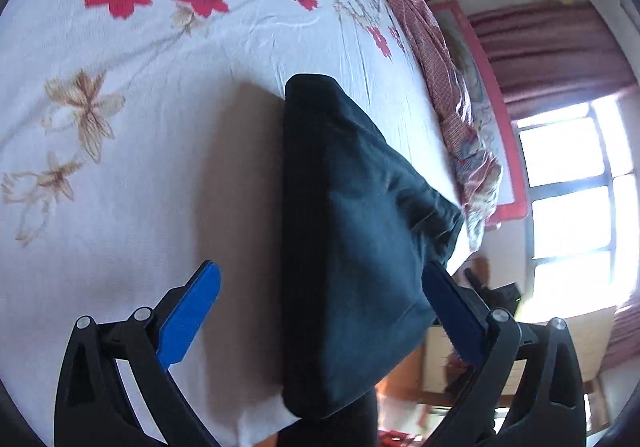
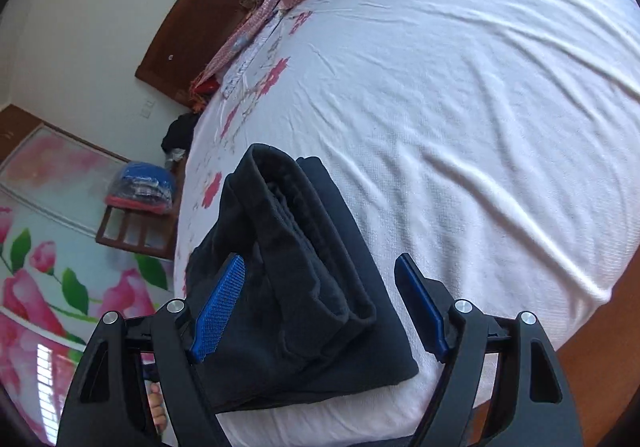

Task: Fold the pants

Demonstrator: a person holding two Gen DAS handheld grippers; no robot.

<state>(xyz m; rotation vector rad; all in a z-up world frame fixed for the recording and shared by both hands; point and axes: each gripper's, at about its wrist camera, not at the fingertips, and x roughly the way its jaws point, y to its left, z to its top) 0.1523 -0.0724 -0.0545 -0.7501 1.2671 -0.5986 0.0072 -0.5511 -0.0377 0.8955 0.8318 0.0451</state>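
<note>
Pants [image 1: 352,231], dark and already folded into a thick bundle, lie near the edge of the bed [image 1: 160,151], on a white sheet printed with red and tan flowers. We hold our left gripper [image 1: 320,307] wide open over the bundle, one blue finger [image 1: 192,311] above bare sheet, the other [image 1: 452,315] at the bundle's far corner; whether that finger touches the cloth we cannot tell. Our right gripper [image 2: 320,307] is also spread wide, its fingers [image 2: 218,311] straddling the pants [image 2: 296,287], where stacked layers show at the folded end. One right finger sits against the dark fabric, the other hangs above the sheet just beside the bundle, and neither pair pinches anything. A pink checked blanket [image 1: 440,79] lies crumpled along the far side of the bed, next to the dark wooden headboard [image 2: 208,7]. A bright window [image 1: 576,183] with maroon curtains shows in the left view, a floral wardrobe panel [image 2: 48,255] in the right.
</note>
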